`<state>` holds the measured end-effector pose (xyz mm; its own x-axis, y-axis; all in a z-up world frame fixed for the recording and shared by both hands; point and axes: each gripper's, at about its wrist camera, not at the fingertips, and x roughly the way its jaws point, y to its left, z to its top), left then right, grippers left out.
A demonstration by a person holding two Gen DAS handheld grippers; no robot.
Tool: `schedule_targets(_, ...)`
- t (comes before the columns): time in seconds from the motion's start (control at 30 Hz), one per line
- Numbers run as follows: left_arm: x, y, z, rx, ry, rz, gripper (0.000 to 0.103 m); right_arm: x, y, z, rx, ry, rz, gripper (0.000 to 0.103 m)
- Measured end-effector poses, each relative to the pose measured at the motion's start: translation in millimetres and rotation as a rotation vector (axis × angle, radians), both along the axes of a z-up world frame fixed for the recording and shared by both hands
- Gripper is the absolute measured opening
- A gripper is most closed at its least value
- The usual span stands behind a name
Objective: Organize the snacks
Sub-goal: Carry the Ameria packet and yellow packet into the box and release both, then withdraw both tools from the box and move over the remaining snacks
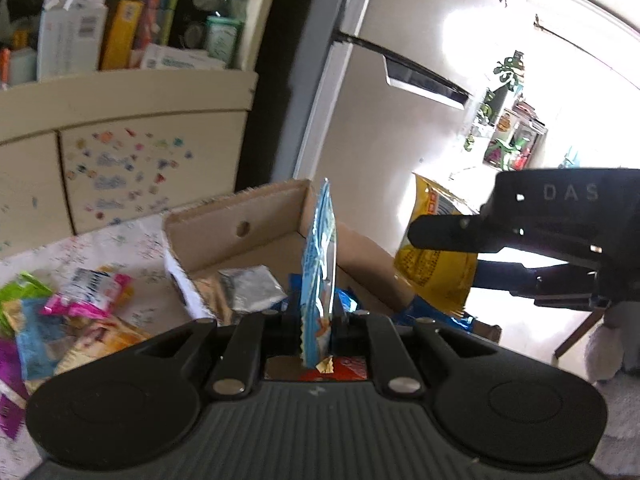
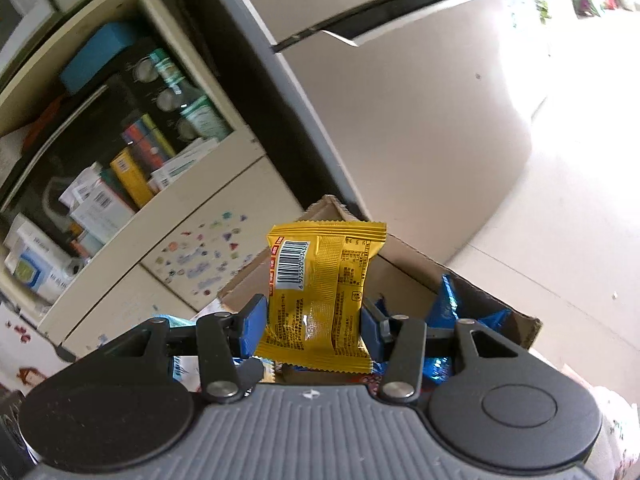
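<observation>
The left gripper (image 1: 316, 320) has its fingers clamped on a thin blue packet (image 1: 320, 264), held edge-on above the cardboard box (image 1: 240, 216). Loose snacks (image 1: 80, 300) lie on the surface left of those fingers. The right gripper (image 2: 314, 320) pinches a yellow packet (image 2: 320, 292) between blue fingers (image 2: 254, 320), over the same box.

Yellow barcoded packet (image 2: 320, 296), pale-blue packet (image 1: 320, 256), brown box (image 1: 240, 216), perhaps floral tablecloth (image 1: 132, 248).

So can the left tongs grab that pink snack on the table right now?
Probably not yet. The left tongs are already shut on a blue packet, so they have no free grip. The pink snack lies uncovered off to the side, beside the cardboard box.
</observation>
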<state>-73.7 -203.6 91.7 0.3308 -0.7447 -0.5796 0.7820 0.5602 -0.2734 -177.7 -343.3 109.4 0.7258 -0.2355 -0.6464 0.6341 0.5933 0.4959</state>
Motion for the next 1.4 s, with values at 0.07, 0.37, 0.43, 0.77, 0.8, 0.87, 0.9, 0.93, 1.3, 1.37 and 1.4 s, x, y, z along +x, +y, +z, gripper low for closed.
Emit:
schedule_targets(0.07,-1.7,-6.2,-4.7,-0.002,0.016,-0.021,0.011,-1.1,-1.6,-2.4,0.015,0.006,-0.013,0.056)
schedule_targets(0.37,-9.2,-3.5,5.4,-0.053,-0.010,-0.018,0.086,-10.5,-9.0,-9.6,0.073,0.001,-0.099,0.076)
schedule_targets(0.43,-6.0,0.3,10.4,-0.054,-0.012,0.001,0.087,-9.4,-7.5,-9.3,0.071,0.002,-0.091,0.077)
schedule_targets(0.77,15.9,32.0,21.8,0.029,-0.008,0.106,0.092,4.2,5.9,-7.8,0.074,-0.023,0.007,0.084)
schedule_targets(0.8,18.6,36.0,23.6,0.039,-0.009,0.119,0.092,5.5,7.6,-7.4,0.074,-0.028,0.023,0.085)
schedule_targets(0.87,24.4,45.7,27.7,0.046,-0.010,0.144,0.092,9.8,12.3,-5.6,0.066,-0.036,0.053,0.086)
schedule_targets(0.9,27.7,51.7,29.8,0.046,-0.010,0.160,0.093,11.9,15.4,-4.7,0.059,-0.040,0.070,0.087)
schedule_targets(0.93,30.5,56.7,31.5,0.047,-0.008,0.174,0.093,14.3,18.8,-3.8,0.053,-0.043,0.087,0.087)
schedule_targets(1.3,70.3,125.2,57.0,0.070,-0.024,0.356,0.097,39.2,52.1,-8.5,0.064,-0.051,0.262,0.087)
schedule_targets(1.37,76.7,137.1,58.4,0.075,-0.029,0.380,0.097,43.8,58.3,-10.8,0.084,-0.049,0.284,0.087)
schedule_targets(1.4,80.5,143.7,58.3,0.083,-0.029,0.397,0.097,46.5,61.3,-11.7,0.090,-0.046,0.294,0.087)
